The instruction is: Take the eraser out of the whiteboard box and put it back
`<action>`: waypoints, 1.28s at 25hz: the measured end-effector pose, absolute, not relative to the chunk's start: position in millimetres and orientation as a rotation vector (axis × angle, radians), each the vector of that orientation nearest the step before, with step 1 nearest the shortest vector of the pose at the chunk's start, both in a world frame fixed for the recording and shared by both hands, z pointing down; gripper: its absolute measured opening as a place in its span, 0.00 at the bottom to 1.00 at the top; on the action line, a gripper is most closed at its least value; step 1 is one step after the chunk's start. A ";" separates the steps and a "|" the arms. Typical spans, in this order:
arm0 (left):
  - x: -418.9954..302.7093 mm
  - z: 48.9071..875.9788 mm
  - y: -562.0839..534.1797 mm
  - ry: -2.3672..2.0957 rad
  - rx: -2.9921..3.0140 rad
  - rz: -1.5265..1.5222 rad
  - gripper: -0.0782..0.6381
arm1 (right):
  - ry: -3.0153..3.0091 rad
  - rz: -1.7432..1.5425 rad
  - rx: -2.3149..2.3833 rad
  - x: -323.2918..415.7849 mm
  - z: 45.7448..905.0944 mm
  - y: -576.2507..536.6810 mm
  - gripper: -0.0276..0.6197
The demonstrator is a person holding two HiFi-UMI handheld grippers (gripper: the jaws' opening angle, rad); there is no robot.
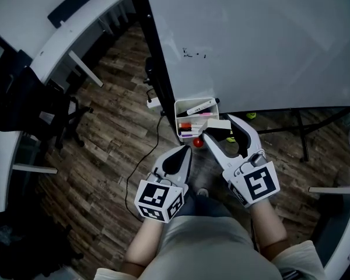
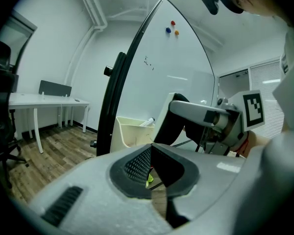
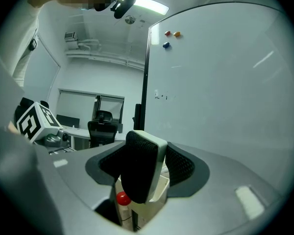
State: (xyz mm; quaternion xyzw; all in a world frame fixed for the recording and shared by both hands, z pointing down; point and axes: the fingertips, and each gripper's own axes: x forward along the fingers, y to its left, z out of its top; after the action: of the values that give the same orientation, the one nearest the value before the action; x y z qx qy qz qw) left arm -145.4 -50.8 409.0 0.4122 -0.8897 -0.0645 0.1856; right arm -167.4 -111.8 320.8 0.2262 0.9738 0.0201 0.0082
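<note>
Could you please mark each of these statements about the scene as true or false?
1. The right gripper is closed on the eraser. True.
2. The left gripper grips a marker. False: its jaws are together with nothing between them.
3. The white box on the whiteboard holds markers. True.
4. The eraser lies loose on the floor. False: the right gripper holds it at the box.
5. Writing covers the whole whiteboard. False: only a small scribble shows on it.
</note>
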 end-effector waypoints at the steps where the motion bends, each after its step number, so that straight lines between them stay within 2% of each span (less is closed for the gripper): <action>1: -145.5 410.2 -50.1 -2.503 1.159 -0.184 0.12 | 3.048 0.062 0.707 -169.2 322.6 -111.6 0.43; 32: -165.2 419.7 -51.1 -2.470 1.164 -0.188 0.12 | 3.157 0.081 0.739 -206.5 369.4 -110.2 0.42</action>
State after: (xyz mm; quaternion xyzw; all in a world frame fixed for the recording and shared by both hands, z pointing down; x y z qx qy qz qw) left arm -165.2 -51.1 419.7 0.4167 -0.8840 -0.0671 0.2010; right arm -206.5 -110.2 369.4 0.2275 0.9721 0.0249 -0.0510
